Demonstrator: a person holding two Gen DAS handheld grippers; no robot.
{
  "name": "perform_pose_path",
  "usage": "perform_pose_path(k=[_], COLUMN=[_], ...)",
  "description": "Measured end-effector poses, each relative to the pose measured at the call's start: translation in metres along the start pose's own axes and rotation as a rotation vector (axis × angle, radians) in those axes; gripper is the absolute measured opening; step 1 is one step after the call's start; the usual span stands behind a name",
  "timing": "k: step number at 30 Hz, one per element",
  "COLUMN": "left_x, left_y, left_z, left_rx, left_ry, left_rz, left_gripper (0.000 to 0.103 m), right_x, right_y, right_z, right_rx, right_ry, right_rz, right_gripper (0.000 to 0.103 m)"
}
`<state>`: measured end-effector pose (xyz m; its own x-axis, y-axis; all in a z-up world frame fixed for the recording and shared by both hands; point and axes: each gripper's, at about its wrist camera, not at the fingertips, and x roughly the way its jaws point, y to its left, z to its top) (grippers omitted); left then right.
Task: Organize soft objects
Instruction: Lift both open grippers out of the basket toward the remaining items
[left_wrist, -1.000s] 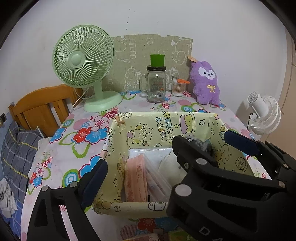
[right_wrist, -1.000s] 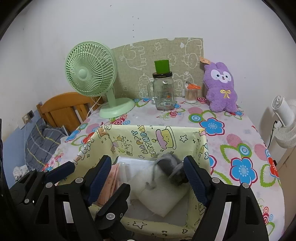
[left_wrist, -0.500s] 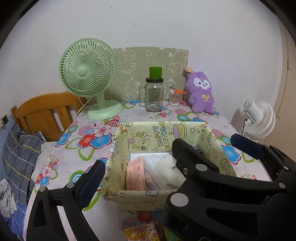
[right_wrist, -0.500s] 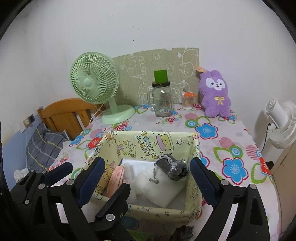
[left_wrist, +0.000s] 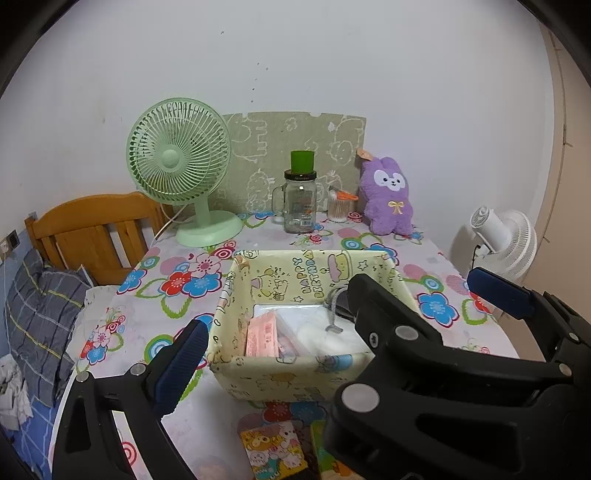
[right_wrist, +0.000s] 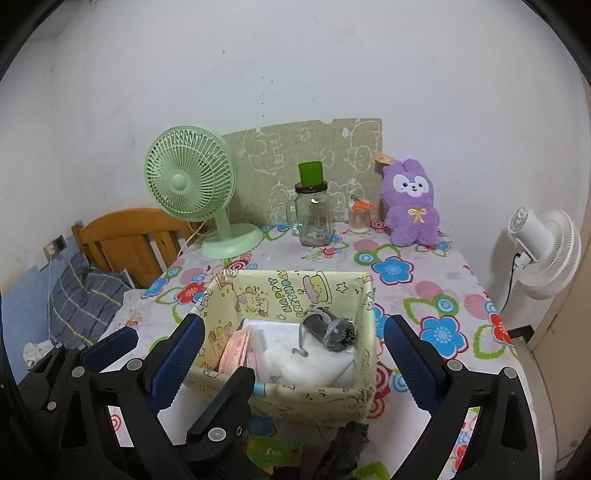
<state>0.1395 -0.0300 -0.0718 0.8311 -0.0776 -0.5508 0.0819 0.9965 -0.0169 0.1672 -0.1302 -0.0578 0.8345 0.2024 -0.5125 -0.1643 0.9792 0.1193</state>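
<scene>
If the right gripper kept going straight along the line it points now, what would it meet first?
Most likely the yellow cartoon-print storage box. The right gripper, its jaws opening with nothing between them, aims down into the box, so it would probably land on the grey rolled pouch or the white packet inside; depth is uncertain.

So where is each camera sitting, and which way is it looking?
Left wrist view: rides on the left gripper, looking forward and down at the yellow box; its own two open fingers show, with the right gripper crossing in front.
Right wrist view: rides on the right gripper, facing the same way; its jaws are opening with nothing between them, and the left gripper shows at lower left.
Both views share the box, green fan, jar and purple bunny.
</scene>
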Motion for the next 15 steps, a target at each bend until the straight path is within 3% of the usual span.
perform_pose_path(k=[15], left_x=[-0.032], left_y=[-0.013], left_z=[-0.014], left_rx=[0.004], left_ry=[-0.015], left_rz=[-0.027], left_gripper=[0.103], right_x=[-0.044], right_y=[-0.004], right_z=[-0.012], right_rx=[-0.01], right_ry=[-0.032], right_rz=[-0.021], right_gripper=[0.103])
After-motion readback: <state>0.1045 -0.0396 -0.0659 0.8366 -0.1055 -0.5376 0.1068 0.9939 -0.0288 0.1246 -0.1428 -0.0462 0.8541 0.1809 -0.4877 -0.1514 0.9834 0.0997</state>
